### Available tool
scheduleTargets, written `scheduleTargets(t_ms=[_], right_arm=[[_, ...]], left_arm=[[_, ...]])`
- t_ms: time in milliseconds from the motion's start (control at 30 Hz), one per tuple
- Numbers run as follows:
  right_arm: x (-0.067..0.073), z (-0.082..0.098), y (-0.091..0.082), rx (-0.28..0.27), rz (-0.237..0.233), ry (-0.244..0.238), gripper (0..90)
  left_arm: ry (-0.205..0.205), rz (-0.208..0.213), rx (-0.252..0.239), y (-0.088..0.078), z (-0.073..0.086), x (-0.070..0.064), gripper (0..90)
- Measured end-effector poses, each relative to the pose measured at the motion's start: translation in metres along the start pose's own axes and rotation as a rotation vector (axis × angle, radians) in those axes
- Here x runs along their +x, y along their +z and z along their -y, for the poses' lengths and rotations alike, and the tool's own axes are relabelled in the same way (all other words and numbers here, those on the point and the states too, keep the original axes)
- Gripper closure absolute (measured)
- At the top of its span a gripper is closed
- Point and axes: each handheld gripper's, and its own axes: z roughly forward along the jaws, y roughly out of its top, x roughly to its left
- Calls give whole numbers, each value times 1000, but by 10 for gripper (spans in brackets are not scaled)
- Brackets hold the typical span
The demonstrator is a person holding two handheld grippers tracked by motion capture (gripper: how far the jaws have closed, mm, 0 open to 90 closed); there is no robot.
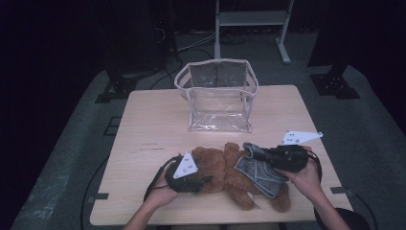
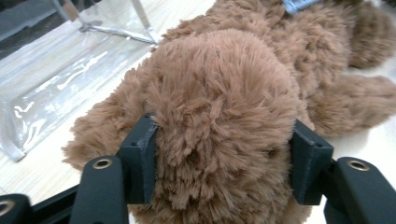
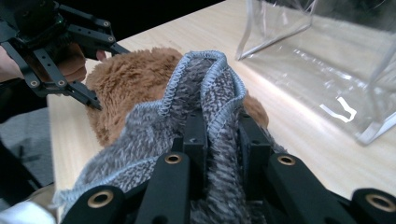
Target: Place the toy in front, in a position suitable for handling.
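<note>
Left claw [image 2: 219, 161] gripping teddy bear [image 2: 224, 116], bear's face hidden

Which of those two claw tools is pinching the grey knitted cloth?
The right gripper: its jaws clamp the grey knitted garment, while the left gripper squeezes the teddy bear.

You will find no readable text, label, brand or number anywhere here. Nothing on the table carries a legible sign.

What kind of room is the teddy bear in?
Probably a lab or recording studio: a lone wooden table on grey floor, dark surroundings, cables and metal stand legs behind it.
</note>
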Motion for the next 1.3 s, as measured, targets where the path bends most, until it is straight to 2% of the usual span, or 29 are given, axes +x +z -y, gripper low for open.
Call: scheduleTargets(t_ms=[33,133,200,233,267,300,333,400,433,533,633,733,800,867,967,1067,1167,1200,1300], right_arm=[[0,2,0,4,-5,3,759],[9,4,10,20,-23,-12,757],[14,0,17,20,-46,-17,755],[16,-2,20,22,-51,-24,754],[17,-3,23,27,-51,-37,754],[18,-4,25,34,-40,-50,754],[16,-4,26,34,-38,-45,755],[9,-2,25,32,-32,-32,757],[5,0,24,33,-26,-28,757],[-10,7,20,16,-18,27,758],[-17,11,16,14,19,44,758],[-29,18,12,31,64,77,761],[-37,22,10,62,88,100,762],[-45,25,6,63,104,120,763],[-49,20,-6,8,89,147,763],[-41,9,-15,-34,44,137,762],[-29,1,-14,-36,2,107,759],[-23,-1,-11,-34,-21,96,759],[-13,0,1,-13,-49,75,758]], left_arm=[[7,13,-4,-1,0,-1,338],[-12,26,-18,2,-3,1,161],[-5,7,-14,6,-4,2,124],[9,-2,-6,7,-4,1,155],[20,-14,0,7,-3,1,226],[15,-21,-4,6,-1,2,262],[7,-21,-12,5,0,3,312],[-18,-18,-29,3,3,4,349],[-22,-16,-38,3,3,4,353],[-21,-20,-46,4,2,4,343],[-15,-17,-54,3,4,4,328],[-10,-10,-50,3,5,4,318],[-5,-7,-42,2,5,4,320],[-5,0,-38,1,6,3,324],[9,9,-35,-1,9,2,325],[10,7,-35,-1,9,1,329],[11,3,-31,-1,8,1,342],[13,0,-29,-1,9,1,345],[4,-5,-26,-2,10,-1,347]])
